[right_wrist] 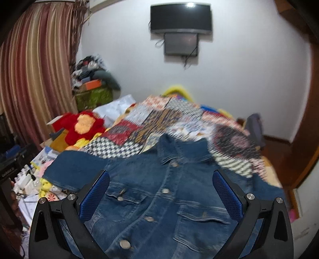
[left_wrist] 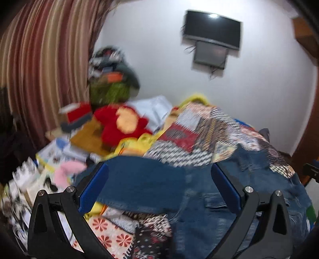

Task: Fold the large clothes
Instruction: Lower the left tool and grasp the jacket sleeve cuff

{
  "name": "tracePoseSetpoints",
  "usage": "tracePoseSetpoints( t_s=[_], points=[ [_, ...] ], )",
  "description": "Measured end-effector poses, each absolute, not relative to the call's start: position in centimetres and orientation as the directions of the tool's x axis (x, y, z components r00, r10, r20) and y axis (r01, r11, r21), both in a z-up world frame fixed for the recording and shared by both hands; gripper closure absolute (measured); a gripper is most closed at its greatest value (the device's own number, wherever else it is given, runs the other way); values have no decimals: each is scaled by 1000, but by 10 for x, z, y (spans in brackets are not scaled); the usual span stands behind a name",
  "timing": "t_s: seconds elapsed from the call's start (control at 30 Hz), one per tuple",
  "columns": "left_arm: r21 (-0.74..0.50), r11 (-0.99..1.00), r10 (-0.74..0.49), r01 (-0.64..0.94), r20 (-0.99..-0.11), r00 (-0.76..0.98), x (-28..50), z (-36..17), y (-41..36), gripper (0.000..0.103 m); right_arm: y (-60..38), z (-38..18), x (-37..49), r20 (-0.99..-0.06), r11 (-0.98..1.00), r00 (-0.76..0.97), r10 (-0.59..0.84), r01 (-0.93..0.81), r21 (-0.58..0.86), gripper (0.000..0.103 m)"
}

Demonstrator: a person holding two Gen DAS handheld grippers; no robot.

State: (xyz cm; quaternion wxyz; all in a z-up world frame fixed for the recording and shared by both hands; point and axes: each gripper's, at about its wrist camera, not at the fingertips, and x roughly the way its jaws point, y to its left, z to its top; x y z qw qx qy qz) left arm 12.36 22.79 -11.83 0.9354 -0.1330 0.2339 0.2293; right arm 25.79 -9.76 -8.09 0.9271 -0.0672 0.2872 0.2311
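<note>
A blue denim jacket [right_wrist: 159,199] lies front up and buttoned on the patchwork bedspread [right_wrist: 159,123], collar toward the far wall, its left sleeve spread out to the left. My right gripper [right_wrist: 161,191] is open and empty above the jacket's chest. My left gripper [left_wrist: 159,185] is open and empty above the jacket's left sleeve [left_wrist: 143,181], with the jacket body [left_wrist: 239,209] to its right. The left wrist view is blurred.
A red plush toy [right_wrist: 83,123] lies at the bed's left side, also in the left wrist view [left_wrist: 123,123]. Boxes and clutter [right_wrist: 30,175] fill the floor at left. A striped curtain [right_wrist: 35,69] hangs left. A TV [right_wrist: 180,19] hangs on the far wall.
</note>
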Motion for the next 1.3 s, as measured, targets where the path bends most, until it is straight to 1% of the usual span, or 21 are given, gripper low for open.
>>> tracePoseSetpoints(
  t_s=[0.1,0.13,0.27,0.37,0.5,0.57,0.6,0.7,0.77,0.83,0.9,1.0,1.03,1.07,1.1,1.17,1.2,1.3],
  points=[
    [-186,814,354,-550,-592,724,128,-154,266,0,-78,-98,283,-608,865,684,405,-501,12,0],
    [-201,795,339,-573,-637,693,131,-171,281,0,-72,-104,290,-621,860,669,408,-510,15,0],
    [-246,748,258,-617,-748,611,132,-215,320,0,-42,-131,325,-709,831,574,409,-556,29,0],
    [-318,709,172,-630,-787,592,126,-241,336,0,-25,-150,340,-765,814,515,387,-580,21,0],
    [-415,644,76,-643,-801,593,121,-268,350,0,-7,-175,356,-820,792,447,357,-610,13,0],
    [-462,609,38,-645,-795,605,121,-278,356,5,0,-187,366,-846,786,402,351,-617,33,0],
    [-486,594,23,-641,-786,618,121,-281,361,12,2,-193,371,-854,784,382,353,-619,47,0],
    [-552,524,9,-649,-758,652,120,-289,379,18,6,-206,382,-877,786,319,359,-610,100,0],
    [-604,463,-13,-649,-737,676,119,-296,394,29,6,-210,386,-880,793,291,375,-593,142,1],
    [-628,425,-25,-651,-728,686,120,-303,403,46,4,-212,389,-878,796,274,393,-579,176,1],
    [-631,403,-20,-663,-730,683,121,-310,413,55,2,-212,391,-877,799,260,404,-568,200,1],
    [-654,358,-20,-667,-719,695,123,-315,419,61,-1,-214,394,-876,804,240,417,-547,233,1],
    [-648,362,-10,-671,-722,692,123,-313,419,67,-2,-215,394,-877,807,233,420,-539,243,1],
    [-626,381,12,-680,-733,681,124,-307,415,71,-4,-215,395,-877,808,230,422,-534,249,1],
    [-595,408,40,-693,-747,664,125,-300,410,77,-5,-214,395,-876,809,228,424,-530,253,1],
    [-497,484,122,-720,-777,617,130,-281,398,83,-9,-212,395,-875,811,229,426,-526,257,1],
    [-471,512,147,-719,-776,613,131,-274,396,86,-12,-210,394,-873,811,233,428,-525,257,1],
    [-392,599,230,-698,-751,619,142,-237,383,88,-20,-203,393,-868,814,252,428,-525,249,1]
  ],
)
